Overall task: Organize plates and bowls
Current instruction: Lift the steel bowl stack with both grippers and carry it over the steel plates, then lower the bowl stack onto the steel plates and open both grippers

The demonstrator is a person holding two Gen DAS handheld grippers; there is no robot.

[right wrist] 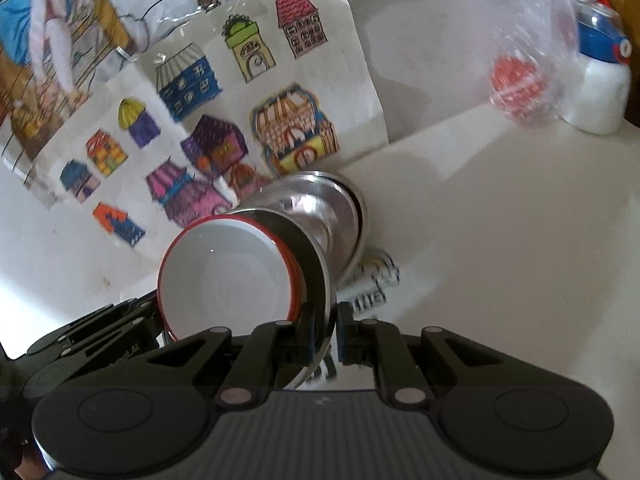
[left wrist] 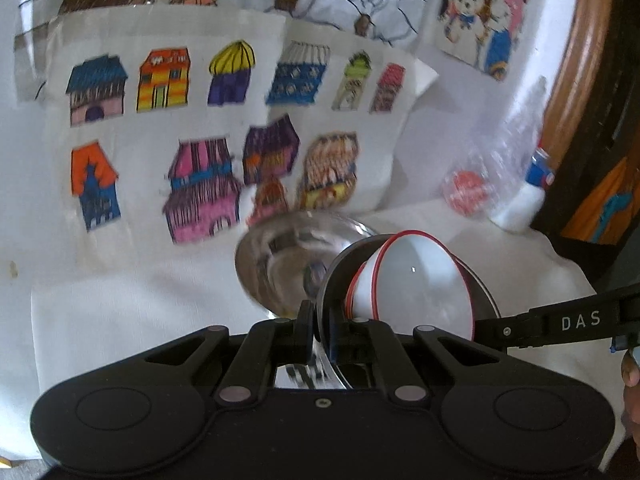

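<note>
A steel plate [left wrist: 340, 276] is held on edge between both grippers. My left gripper [left wrist: 322, 332] is shut on its near rim. Stacked white bowls with red rims [left wrist: 424, 280] rest against the plate's right face, and the right gripper's black body [left wrist: 560, 322] reaches in from the right. In the right wrist view my right gripper [right wrist: 325, 340] is shut on the steel plate [right wrist: 308, 252] at its rim, the white bowls [right wrist: 228, 280] lying on its left. A shiny steel bowl [right wrist: 316, 208] sits just beyond the plate; I cannot tell whether they touch. The left gripper's body [right wrist: 100, 332] shows at lower left.
Paper drawings of coloured houses [left wrist: 160, 120] hang on the white wall behind. A white cloth covers the table [right wrist: 500, 240]. At the right stand a clear plastic bag with something red [right wrist: 516, 84] and a white bottle with a blue-red cap [right wrist: 600, 80]. A wooden frame [left wrist: 576, 60] curves at the far right.
</note>
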